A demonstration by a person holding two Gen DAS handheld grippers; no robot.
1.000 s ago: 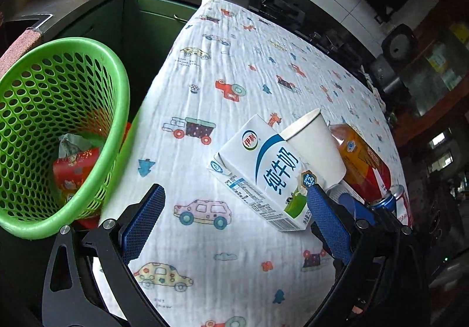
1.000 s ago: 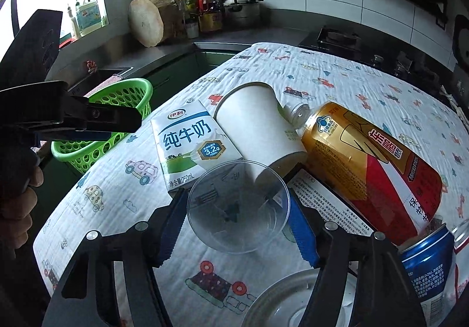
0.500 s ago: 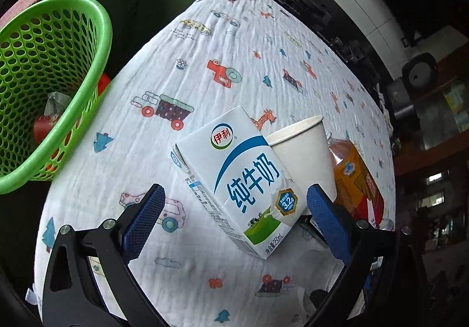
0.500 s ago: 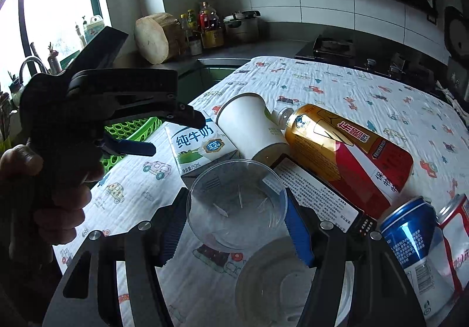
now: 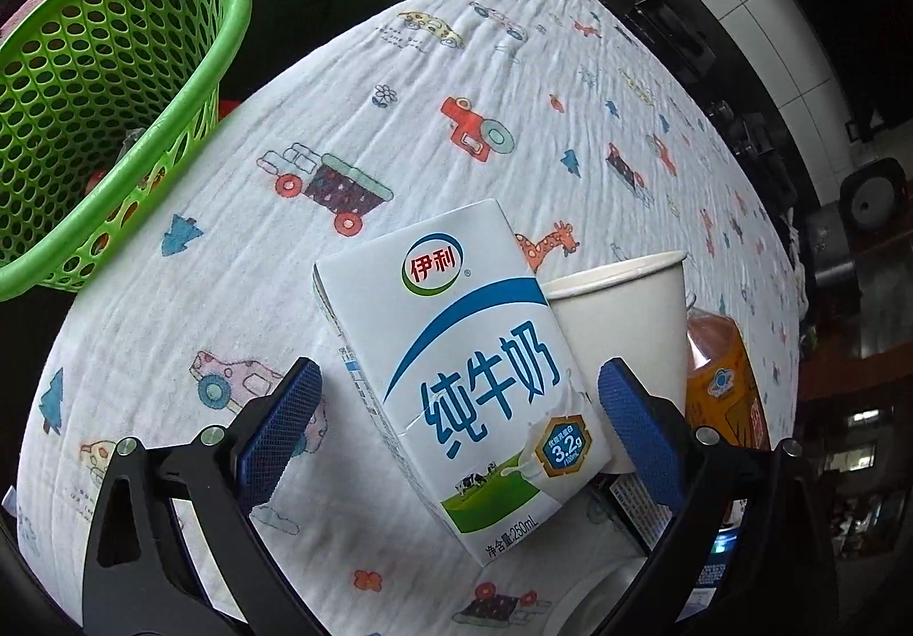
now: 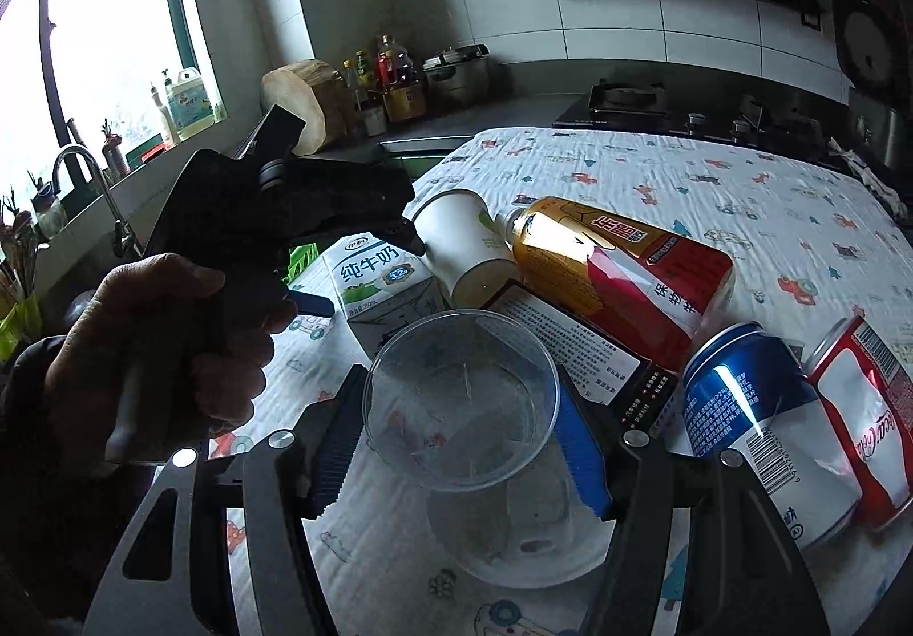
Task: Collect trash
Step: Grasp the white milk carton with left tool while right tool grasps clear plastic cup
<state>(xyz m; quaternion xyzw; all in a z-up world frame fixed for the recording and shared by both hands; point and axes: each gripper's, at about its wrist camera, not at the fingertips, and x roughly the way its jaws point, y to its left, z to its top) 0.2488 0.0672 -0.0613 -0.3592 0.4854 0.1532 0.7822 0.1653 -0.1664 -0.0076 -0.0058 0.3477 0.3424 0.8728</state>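
Two grippers working. Left gripper [image 5: 456, 425] has closed in, jaws spread, now straddling the milk carton [image 5: 456, 379] near the tablecloth's [image 5: 399, 94] basket-side edge; grab imminent. Right gripper [image 6: 462, 430] stays clenched on clear cup [image 6: 462, 396]. Green basket [image 5: 217, 65] waits beside.

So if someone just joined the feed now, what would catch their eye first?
Probably the white and blue milk carton, lying on the vehicle-print cloth between the open left gripper fingers. Next, the clear plastic cup clamped in the right gripper, with a heap of cans and a bottle to its right. The green basket sits off the table's left edge.
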